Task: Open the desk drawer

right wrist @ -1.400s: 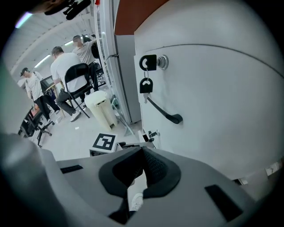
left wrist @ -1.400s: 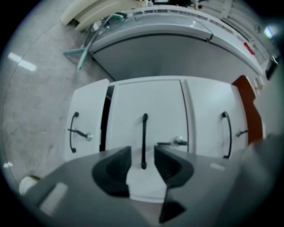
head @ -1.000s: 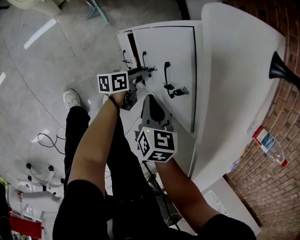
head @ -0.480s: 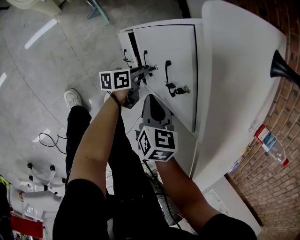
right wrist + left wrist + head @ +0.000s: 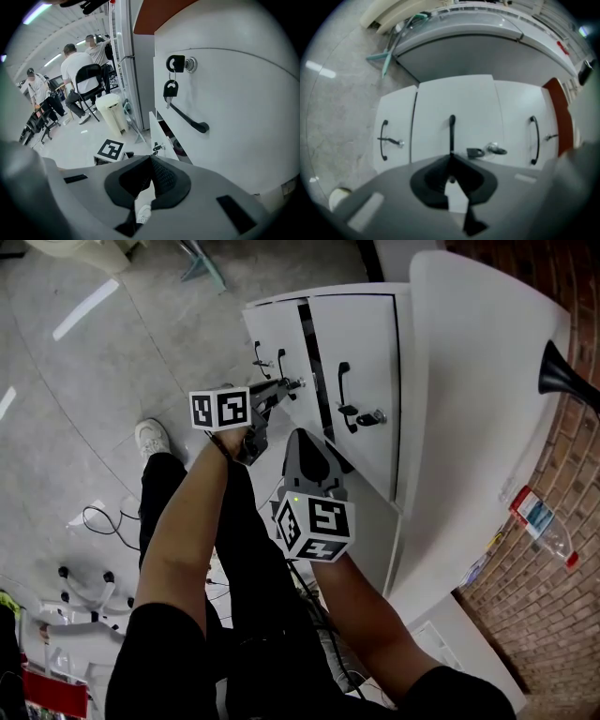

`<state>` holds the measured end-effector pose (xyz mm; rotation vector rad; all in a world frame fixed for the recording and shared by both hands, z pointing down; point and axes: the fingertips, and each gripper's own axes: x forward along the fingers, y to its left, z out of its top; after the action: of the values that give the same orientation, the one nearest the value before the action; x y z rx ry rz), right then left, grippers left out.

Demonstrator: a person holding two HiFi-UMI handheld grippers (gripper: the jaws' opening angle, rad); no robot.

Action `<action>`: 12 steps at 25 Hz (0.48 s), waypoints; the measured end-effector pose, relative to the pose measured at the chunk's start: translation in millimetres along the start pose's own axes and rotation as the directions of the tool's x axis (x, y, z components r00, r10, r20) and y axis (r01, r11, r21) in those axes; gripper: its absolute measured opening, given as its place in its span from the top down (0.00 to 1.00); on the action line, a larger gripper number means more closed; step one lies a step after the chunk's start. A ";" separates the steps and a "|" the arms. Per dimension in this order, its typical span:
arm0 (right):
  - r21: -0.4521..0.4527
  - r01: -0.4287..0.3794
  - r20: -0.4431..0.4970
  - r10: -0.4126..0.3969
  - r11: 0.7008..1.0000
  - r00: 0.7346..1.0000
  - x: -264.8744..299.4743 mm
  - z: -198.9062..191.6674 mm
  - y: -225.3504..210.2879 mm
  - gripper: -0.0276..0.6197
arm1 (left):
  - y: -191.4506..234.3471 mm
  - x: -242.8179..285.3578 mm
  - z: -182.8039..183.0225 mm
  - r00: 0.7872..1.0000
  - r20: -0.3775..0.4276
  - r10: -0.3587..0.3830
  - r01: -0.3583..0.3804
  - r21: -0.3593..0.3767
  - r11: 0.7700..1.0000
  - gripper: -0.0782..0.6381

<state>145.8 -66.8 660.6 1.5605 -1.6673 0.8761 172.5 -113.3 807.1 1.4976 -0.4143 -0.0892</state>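
Observation:
A white drawer unit (image 5: pixel 366 334) sits under the desk top. My left gripper (image 5: pixel 294 384) has just closed its jaws and is shut on the black handle (image 5: pixel 452 131) of the middle drawer (image 5: pixel 286 329). That drawer stands pulled out a little, with a dark gap (image 5: pixel 314 357) beside it. The handle runs straight into the left gripper (image 5: pixel 451 158). The top drawer carries a handle (image 5: pixel 343 385) and a key in its lock (image 5: pixel 367 417). My right gripper (image 5: pixel 314 448) hangs shut and empty below the unit. From the right gripper (image 5: pixel 151 160) I see the lock (image 5: pixel 180 64) and the pulled-out drawer front (image 5: pixel 159 136).
A black object (image 5: pixel 562 381) stands on the white desk top (image 5: pixel 469 381), and a plastic bottle (image 5: pixel 542 526) lies by the brick wall. A chair base (image 5: pixel 75 601) and a cable (image 5: pixel 98 521) are on the floor. Seated people (image 5: pixel 79 75) and a bin (image 5: pixel 112 112) are behind.
The middle drawer has slid out towards the left of the head view, opening a dark gap. My left gripper drew back with the handle. The right gripper stayed put.

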 end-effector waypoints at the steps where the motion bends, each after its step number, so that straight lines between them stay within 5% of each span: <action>1: 0.001 0.000 0.000 0.000 1.000 1.000 -0.1 0.1 1.5 0.96 | 1.2 -5.3 -0.9 1.000 0.001 0.003 -0.003 0.000 1.000 0.87; 12: 0.011 -0.003 0.013 0.003 1.000 1.000 -1.3 2.9 21.8 0.96 | 17.0 -73.0 1.3 0.998 0.019 0.052 -0.052 -0.002 0.999 0.87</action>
<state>124.0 -67.4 657.4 1.5741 -1.6772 0.8798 101.1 -90.5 808.2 1.4842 -0.4678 -0.0629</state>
